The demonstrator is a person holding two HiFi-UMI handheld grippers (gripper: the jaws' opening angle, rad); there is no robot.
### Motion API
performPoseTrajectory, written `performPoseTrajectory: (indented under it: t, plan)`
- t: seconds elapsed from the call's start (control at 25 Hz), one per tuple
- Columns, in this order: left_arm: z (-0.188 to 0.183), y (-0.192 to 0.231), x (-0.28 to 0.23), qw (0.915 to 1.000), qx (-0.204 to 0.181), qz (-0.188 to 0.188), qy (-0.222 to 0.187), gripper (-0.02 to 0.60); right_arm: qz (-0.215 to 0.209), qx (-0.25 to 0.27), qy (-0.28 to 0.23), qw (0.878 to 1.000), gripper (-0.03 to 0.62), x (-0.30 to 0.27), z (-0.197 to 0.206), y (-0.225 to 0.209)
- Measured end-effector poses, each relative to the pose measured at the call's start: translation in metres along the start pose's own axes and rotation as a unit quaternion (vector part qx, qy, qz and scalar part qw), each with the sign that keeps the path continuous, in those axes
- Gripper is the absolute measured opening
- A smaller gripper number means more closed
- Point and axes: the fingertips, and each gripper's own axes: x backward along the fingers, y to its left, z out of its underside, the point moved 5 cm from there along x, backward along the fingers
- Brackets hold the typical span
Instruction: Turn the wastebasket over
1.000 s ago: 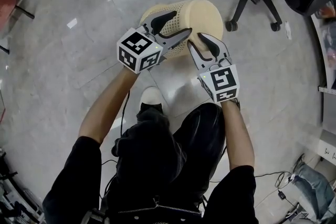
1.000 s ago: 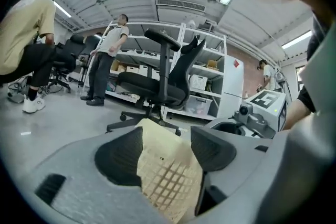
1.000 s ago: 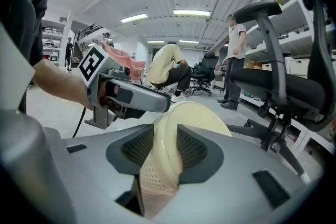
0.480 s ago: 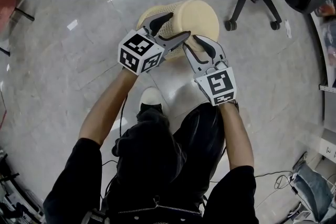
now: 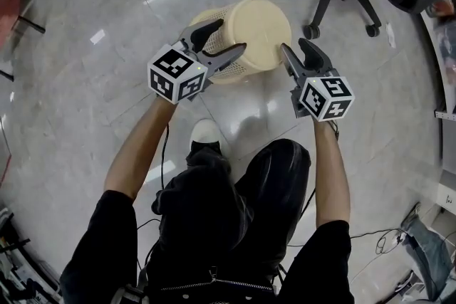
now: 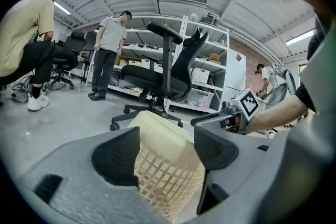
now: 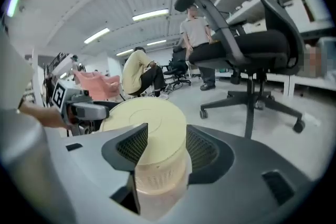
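The cream wastebasket (image 5: 251, 25) stands mouth down on the floor (image 5: 107, 89) at twelve o'clock from me, solid base up. My left gripper (image 5: 229, 35), at its eight o'clock side, has just been opening. Its jaws are wide with the lattice wall between them, though I cannot be sure the pads are clear. My right gripper (image 5: 295, 46), at four o'clock, has just been opening too, with the basket just beyond its parted tips. The flip looks done. Next, I judge, both must back away without tipping it.

We read no text, brand or number anywhere; only black-and-white square markers show, on the cubes of the left gripper (image 5: 229, 35) and the right gripper (image 5: 294, 46).
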Motion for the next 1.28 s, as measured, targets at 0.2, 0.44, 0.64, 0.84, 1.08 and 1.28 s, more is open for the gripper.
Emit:
performPoseTrajectory:
  t: [0.2, 0.44, 0.64, 0.84, 1.08, 1.28]
  plan:
    - [0.004, 0.002, 0.003, 1.0, -0.001, -0.001, 0.005, 0.313, 0.001, -0.107, 0.002, 0.994, 0.225, -0.017, 0.018, -0.021]
    - [0.006, 0.005, 0.007, 1.0, 0.0, -0.001, 0.001, 0.313, -0.021, -0.168, 0.004, 0.986, 0.23, -0.022, 0.024, -0.021]
    - [0.008, -0.001, 0.007, 0.9999, -0.01, 0.008, 0.004, 0.313, -0.046, -0.176, 0.024, 0.983, 0.189, -0.016, 0.024, -0.017]
    - [0.005, -0.012, 0.001, 0.9995, -0.024, 0.021, 0.002, 0.313, -0.041, -0.173, 0.03, 0.984, 0.188, -0.003, 0.028, -0.021]
    - [0.003, -0.027, -0.01, 0.9988, -0.039, 0.03, -0.004, 0.313, -0.032, -0.166, 0.032, 0.985, 0.188, 0.016, 0.039, -0.023]
    - [-0.001, -0.033, -0.018, 0.9986, -0.035, 0.039, -0.005, 0.311, -0.025, -0.166, 0.036, 0.985, 0.188, 0.027, 0.043, -0.024]
